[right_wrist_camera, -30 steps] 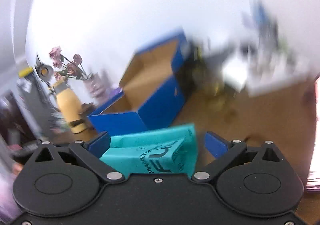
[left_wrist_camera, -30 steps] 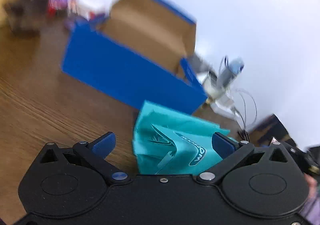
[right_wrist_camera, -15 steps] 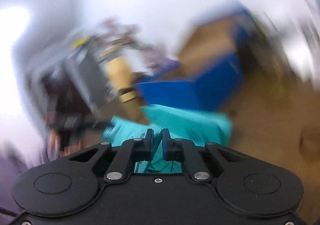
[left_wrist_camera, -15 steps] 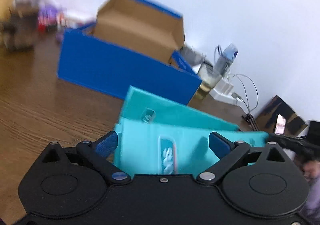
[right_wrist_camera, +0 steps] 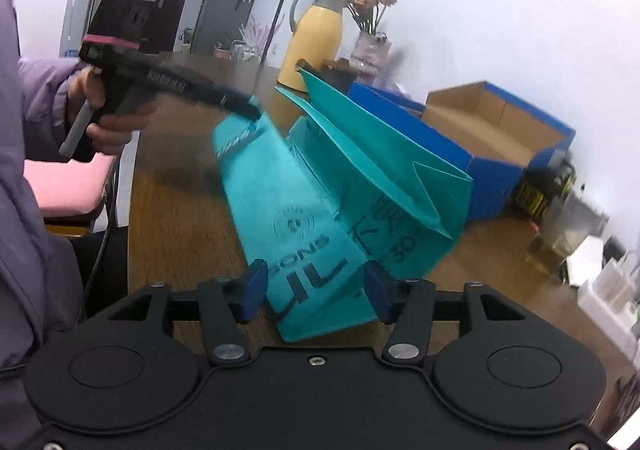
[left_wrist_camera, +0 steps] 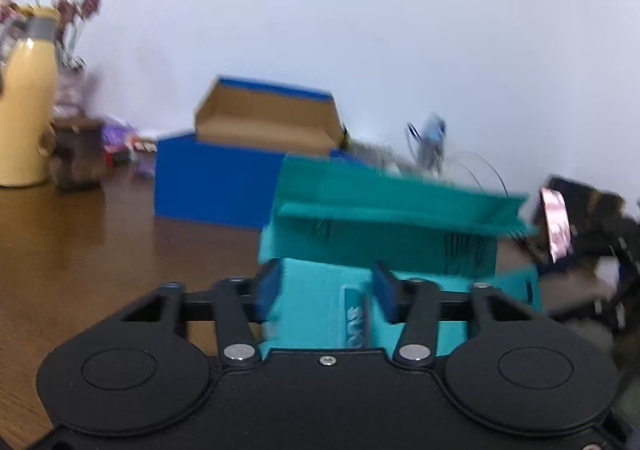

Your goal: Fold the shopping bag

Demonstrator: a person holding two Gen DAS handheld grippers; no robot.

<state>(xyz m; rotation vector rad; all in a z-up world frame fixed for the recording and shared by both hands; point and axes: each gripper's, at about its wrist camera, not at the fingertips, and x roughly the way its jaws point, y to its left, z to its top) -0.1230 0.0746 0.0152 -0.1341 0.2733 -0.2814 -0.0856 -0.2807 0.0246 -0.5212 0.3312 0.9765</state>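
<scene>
Only right wrist view shows teal shopping bag point(right_wrist_camera: 332, 205) lying half-folded on wooden table point(right_wrist_camera: 176, 217), left gripper point(right_wrist_camera: 244, 107) touching far end. Right gripper point(right_wrist_camera: 314, 286) jaws spread astride near end; left's spread too.

My grippers, left point(left_wrist_camera: 326, 292) and right point(right_wrist_camera: 316, 290), have matt black plastic bodies, with small shiny metal screws at the pivots. The finger pads point(right_wrist_camera: 253, 288) look like blue rubber or soft plastic, dull. The bag point(right_wrist_camera: 320, 205) between them is teal paper, smooth and slightly sheeny, holding sharp creases, with dark print on it. The table point(right_wrist_camera: 176, 217) is brown wood, grain showing, with a low gloss that catches light. The box point(right_wrist_camera: 496, 133) is cardboard: raw, matt brown inside, smooth blue coating outside. The flask point(right_wrist_camera: 310, 41) is glossy yellow, its top grey; I cannot tell metal from plastic. My sleeve point(right_wrist_camera: 36, 89) is soft lilac cloth.
</scene>
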